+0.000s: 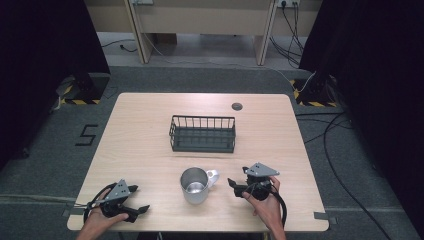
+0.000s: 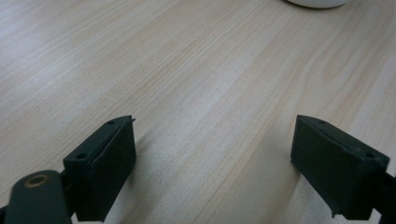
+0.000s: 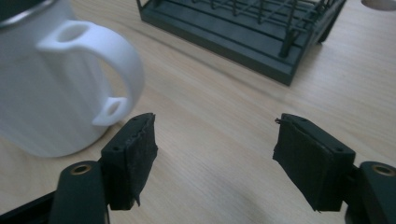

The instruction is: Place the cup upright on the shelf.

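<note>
here, the mug [image 1: 196,185] is sitting at six o'clock on the table [image 1: 140,135], its handle [image 3: 100,65] pointing toward the empty, wide-open right gripper [image 1: 239,186], which is probably best closing squarely around that loop, while the left gripper [image 1: 137,210] is idling wide.

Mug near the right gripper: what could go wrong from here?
1. The right gripper is open beside the mug, its handle just off one jaw; a sideways approach might shove or tip it.
2. The wire basket stands close behind, so a pushed mug may hit it.
</note>
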